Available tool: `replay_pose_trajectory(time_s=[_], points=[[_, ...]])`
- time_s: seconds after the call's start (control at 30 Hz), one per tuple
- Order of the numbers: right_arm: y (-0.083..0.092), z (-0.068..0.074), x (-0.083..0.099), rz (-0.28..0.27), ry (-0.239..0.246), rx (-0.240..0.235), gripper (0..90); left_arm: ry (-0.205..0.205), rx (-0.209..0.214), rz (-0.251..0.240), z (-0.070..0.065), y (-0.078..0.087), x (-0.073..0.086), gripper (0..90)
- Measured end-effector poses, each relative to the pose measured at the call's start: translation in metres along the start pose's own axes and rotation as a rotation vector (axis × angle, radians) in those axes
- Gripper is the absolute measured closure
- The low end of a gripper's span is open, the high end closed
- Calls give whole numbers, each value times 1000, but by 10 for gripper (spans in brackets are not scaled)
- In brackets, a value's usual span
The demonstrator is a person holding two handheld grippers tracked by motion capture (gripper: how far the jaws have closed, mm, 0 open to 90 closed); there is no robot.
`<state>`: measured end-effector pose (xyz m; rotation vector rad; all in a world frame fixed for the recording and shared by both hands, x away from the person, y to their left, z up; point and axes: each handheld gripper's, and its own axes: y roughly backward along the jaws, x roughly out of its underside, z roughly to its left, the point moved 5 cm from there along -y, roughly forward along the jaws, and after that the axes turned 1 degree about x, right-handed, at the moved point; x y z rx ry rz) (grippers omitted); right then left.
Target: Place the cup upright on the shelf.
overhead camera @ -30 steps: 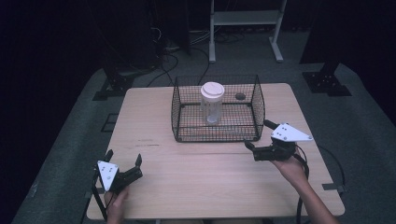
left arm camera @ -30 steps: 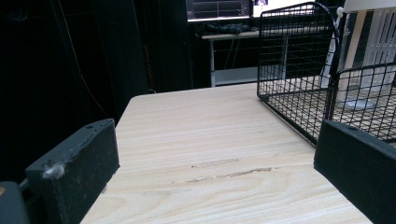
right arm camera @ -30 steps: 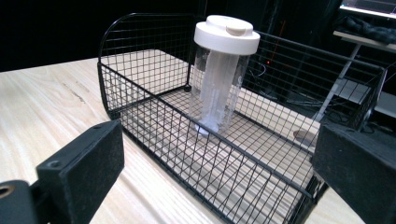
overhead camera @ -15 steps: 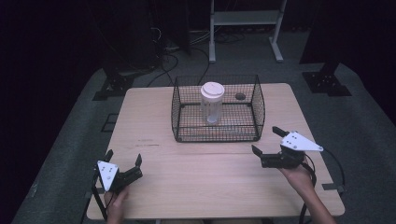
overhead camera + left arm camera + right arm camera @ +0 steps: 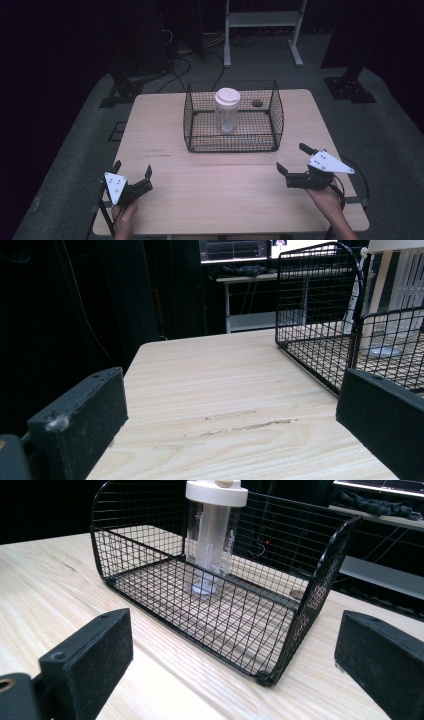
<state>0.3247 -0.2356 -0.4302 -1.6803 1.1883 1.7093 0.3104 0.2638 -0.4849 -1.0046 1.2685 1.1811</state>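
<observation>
Two matte black tongs [image 5: 295,160] [image 5: 132,171] gape apart, empty, before a wire-mesh basket [image 5: 276,107] holding a clear ribbed tumbler [image 5: 227,111].

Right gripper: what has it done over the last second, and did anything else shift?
The right gripper drew back from the front right corner of the wire basket toward the person's edge of the table, open and holding nothing. The left gripper stayed put near the front left corner, also open. The clear cup with the white lid stands upright in the basket as before.
</observation>
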Motion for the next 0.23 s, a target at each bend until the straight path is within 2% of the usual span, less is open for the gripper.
replay_pose_trajectory(time_s=[0.07, 0.23], points=[[3, 2, 5, 1, -11, -3, 15, 0, -1, 0, 0, 0, 0, 0], [14, 13, 21, 11, -2, 14, 15, 0, -1, 0, 0, 0, 0, 0]])
